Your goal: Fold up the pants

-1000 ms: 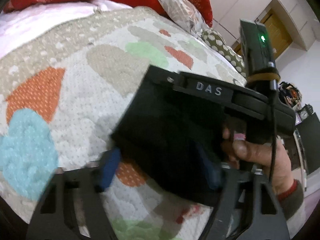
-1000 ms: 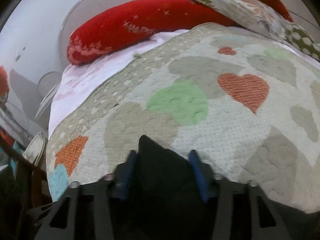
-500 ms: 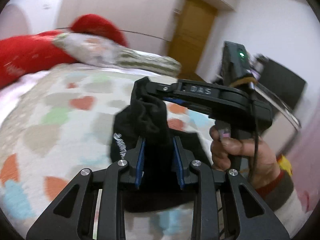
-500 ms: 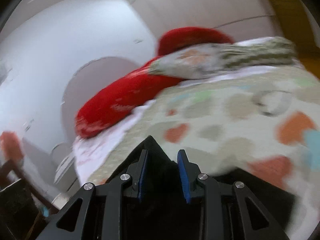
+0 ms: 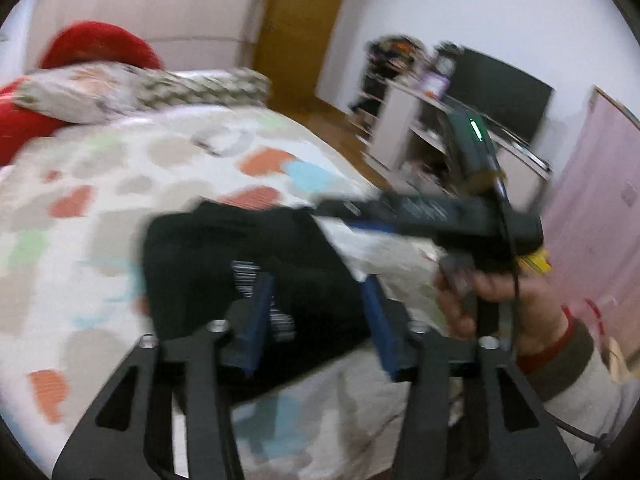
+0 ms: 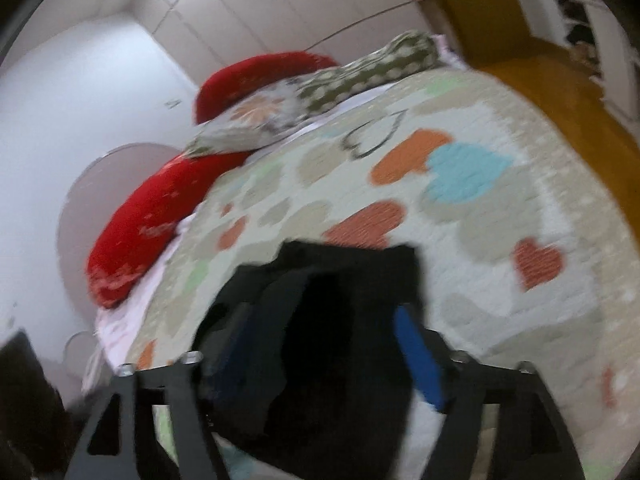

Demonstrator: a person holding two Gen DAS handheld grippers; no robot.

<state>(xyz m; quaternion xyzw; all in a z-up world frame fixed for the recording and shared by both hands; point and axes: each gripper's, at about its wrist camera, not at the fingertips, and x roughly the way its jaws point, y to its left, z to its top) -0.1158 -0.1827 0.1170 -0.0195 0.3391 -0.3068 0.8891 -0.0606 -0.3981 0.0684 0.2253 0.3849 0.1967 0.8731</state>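
Both hand-held grippers, left [image 5: 318, 320] and right [image 6: 328, 354], have just spread their blue rubber-padded jaws, releasing the soft black folded pants [image 5: 240, 248]. That dark rectangular bundle lies between the jaws on the quilted cream bedspread with pastel hearts [image 6: 480, 208].

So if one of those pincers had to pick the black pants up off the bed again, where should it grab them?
Probably at the near edge of the black pants, coming in low from the front of the bed. They lie in a flat folded bundle, so an edge gives the left gripper something thin to close on. Both it and the right gripper have just been opening, with the cloth between the jaws but not pinched.
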